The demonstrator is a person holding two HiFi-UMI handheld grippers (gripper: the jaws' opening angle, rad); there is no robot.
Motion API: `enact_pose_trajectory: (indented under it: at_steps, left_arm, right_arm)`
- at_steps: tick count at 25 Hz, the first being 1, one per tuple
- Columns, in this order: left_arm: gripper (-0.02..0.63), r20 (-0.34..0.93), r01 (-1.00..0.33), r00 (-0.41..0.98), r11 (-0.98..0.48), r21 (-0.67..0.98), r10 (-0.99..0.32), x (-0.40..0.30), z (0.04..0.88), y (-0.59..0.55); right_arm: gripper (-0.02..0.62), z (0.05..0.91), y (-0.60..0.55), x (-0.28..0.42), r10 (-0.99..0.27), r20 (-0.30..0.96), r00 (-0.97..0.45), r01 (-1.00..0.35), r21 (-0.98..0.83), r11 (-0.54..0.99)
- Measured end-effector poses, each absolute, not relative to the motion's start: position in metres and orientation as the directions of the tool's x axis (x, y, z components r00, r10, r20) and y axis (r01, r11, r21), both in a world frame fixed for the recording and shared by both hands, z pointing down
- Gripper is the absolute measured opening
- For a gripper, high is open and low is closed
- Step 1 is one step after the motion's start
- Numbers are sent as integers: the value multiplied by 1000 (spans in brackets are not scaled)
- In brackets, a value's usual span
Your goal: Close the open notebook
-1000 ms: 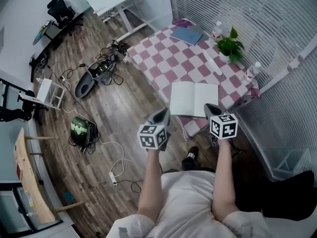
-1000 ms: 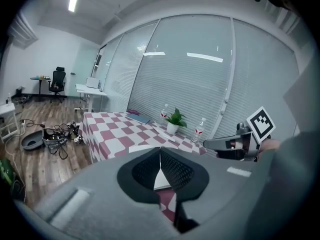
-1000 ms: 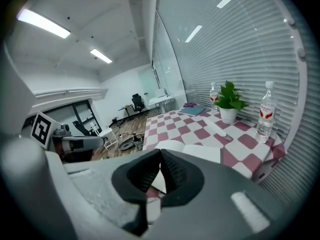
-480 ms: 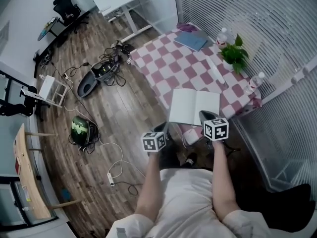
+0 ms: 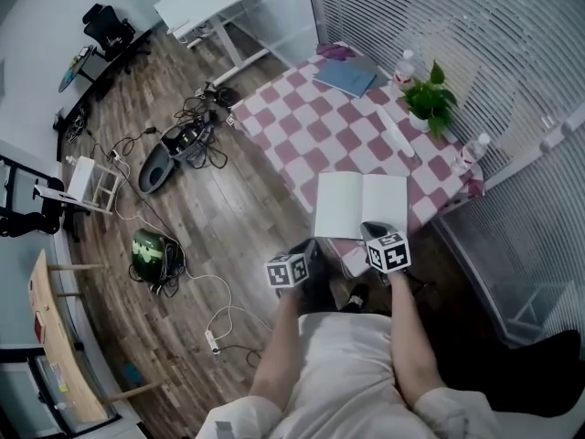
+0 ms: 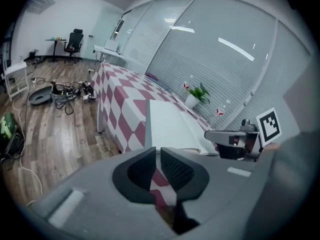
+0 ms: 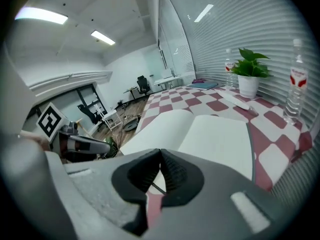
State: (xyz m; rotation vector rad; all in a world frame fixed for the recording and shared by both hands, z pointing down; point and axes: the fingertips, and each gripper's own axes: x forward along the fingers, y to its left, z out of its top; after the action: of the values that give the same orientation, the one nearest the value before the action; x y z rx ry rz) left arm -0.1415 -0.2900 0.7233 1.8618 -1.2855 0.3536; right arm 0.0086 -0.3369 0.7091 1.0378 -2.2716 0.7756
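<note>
Head view: one open notebook (image 5: pixel 360 206) lies flat, blank pages up, at the near edge of one table (image 5: pixel 302 122) covered by a pink-and-white checked cloth. The cloth also carries one potted plant (image 5: pixel 430 99), two water bottles, the far bottle (image 5: pixel 403 65) at 11 o'clock of the plant and the near bottle (image 5: pixel 469 152) at 5 o'clock of it, one blue booklet (image 5: pixel 345 75) at the far end, and one slim white object (image 5: pixel 396 133) between plant and notebook. There are two grippers, one in each hand. The left gripper (image 5: pixel 309 251) hangs off the table's near edge with the notebook at about 1 o'clock of its tips and apart from them; its jaws stand pressed nearly together with nothing in them. The right gripper (image 5: pixel 373 232) has its tips at the notebook's near edge, the right page lying at 12 o'clock just beyond them; its fingers (image 7: pixel 172 170) meet at the tips and clasp nothing. Whether they touch the paper cannot be told.
</note>
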Motion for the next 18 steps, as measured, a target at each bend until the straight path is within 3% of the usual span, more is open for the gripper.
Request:
enact_pose_trajectory:
  at_steps: [2,5,11,18]
  left_arm:
    - [26,611,-848,462,-119,516,-643,-142,726,-296]
    - [121,580,-812,479,-81,578,-659,-147,730,-306]
    - [192,549,-744,527,-41,667,-649,-143,740,-317]
    - [201,517,-657,609,-17,754,-602,-138,753,-320]
  right_arm:
    - [2,716,-338,5,-479,680,-555,-792,-255,555]
    - [2,723,-340,-3,-448,711,-543,-782,-233,577]
    - [2,738,-347,-13,-413,770,-487,-730,-99,677]
    - [2,740,-344,-25,-343,808,-479,-672,-86,735]
